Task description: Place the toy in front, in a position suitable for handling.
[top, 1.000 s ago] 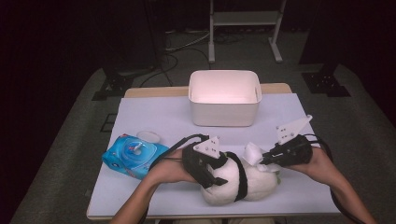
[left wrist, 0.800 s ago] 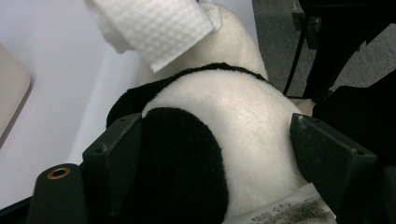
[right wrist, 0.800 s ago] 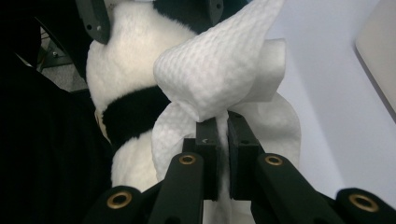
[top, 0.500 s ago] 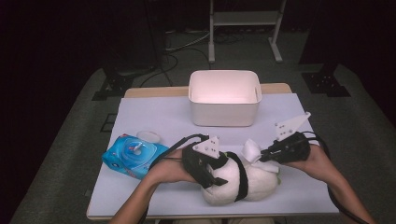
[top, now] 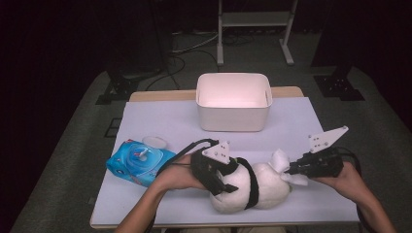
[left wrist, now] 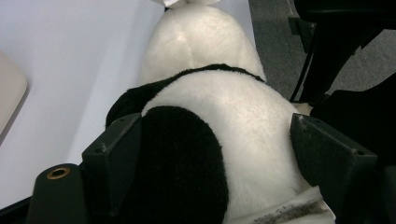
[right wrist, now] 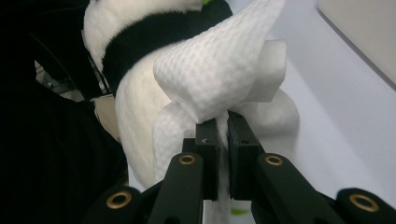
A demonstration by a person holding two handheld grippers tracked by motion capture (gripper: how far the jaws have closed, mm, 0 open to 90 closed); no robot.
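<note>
A black-and-white plush panda (top: 265, 187) lies on its side at the table's near edge. My left gripper (top: 218, 182) is shut on its body, and the wide-set jaws press both flanks of the panda (left wrist: 224, 93) in the left gripper view. My right gripper (top: 291, 171) is shut on a crumpled white wipe (top: 282, 160), which rests against the toy's right end. In the right gripper view the jaws (right wrist: 222, 130) pinch the wipe (right wrist: 219, 70) right in front of the panda's fur (right wrist: 135, 107).
A white rectangular bin (top: 233, 121) stands at the back middle of the white-topped table (top: 160, 121). A blue pack of wet wipes (top: 138, 162) lies at the left, with a small round white lid (top: 154, 142) just behind it.
My right gripper has slid to the right and slightly nearer with the wipe, along the toy's right end. The left gripper and the panda have stayed put.
</note>
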